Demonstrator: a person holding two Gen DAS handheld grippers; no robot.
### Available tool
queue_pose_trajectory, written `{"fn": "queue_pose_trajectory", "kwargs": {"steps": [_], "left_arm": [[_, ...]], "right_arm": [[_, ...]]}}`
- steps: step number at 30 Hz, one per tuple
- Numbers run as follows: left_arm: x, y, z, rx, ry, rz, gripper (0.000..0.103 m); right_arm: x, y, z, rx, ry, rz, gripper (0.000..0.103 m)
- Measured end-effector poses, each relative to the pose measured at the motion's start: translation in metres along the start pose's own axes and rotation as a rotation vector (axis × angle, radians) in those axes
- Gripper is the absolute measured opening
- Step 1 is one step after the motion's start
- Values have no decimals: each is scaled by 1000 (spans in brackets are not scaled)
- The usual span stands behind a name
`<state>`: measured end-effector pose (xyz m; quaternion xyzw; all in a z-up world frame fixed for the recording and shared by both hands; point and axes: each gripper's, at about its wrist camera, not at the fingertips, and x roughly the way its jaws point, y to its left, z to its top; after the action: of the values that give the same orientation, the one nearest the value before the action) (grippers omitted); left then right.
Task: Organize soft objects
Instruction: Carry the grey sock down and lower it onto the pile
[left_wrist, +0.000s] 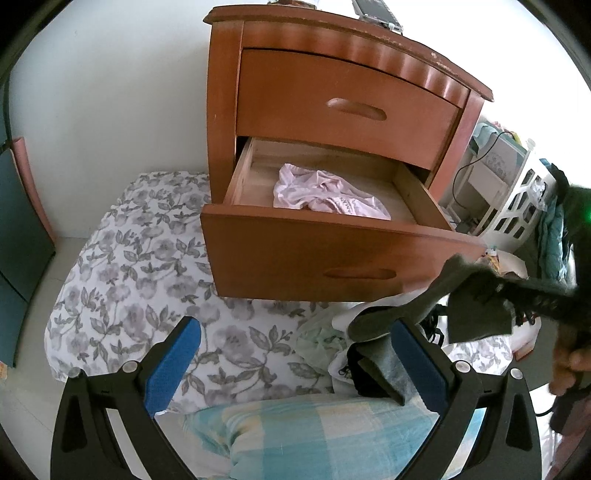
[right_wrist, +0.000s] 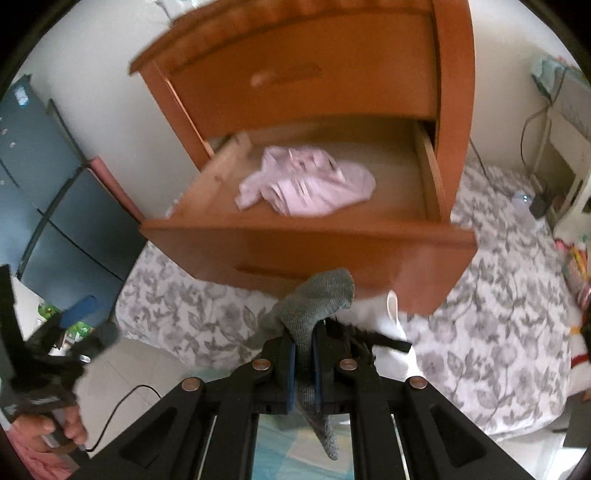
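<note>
Grey knit sock (right_wrist: 314, 306), limp, pinched in our right gripper (right_wrist: 303, 354).
We see our left gripper (left_wrist: 295, 354) spread wide, empty, before the drawer (left_wrist: 343, 254).

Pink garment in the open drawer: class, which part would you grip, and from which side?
Grip the raised crumpled bunch at the middle of the pink garment, coming from above through the open drawer. It lies loose on the drawer floor, the walls block any side approach, and the folds give the fingers something to pinch.
</note>
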<state>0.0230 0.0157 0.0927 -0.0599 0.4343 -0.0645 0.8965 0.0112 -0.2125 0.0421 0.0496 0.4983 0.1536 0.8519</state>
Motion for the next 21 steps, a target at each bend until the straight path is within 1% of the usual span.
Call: {"fn": "queue_pose_trajectory", "kwargs": {"steps": [4, 7, 11, 16, 21], "left_arm": [[2, 1, 0, -1, 6, 1, 102], [4, 1, 0, -2, 10, 2, 102], [7, 0, -1, 2, 19, 2, 102], [8, 1, -1, 3, 24, 3, 102], [12, 0, -3, 4, 37, 7, 102]], "right_arm": [[21, -9, -11, 31, 42, -40, 9], [36, -21, -21, 95, 67, -75, 10], [54, -29, -33, 139, 97, -84, 10], [70, -33, -43, 145, 132, -122, 10], [83, -35, -51, 150, 168, -128, 10]]}}
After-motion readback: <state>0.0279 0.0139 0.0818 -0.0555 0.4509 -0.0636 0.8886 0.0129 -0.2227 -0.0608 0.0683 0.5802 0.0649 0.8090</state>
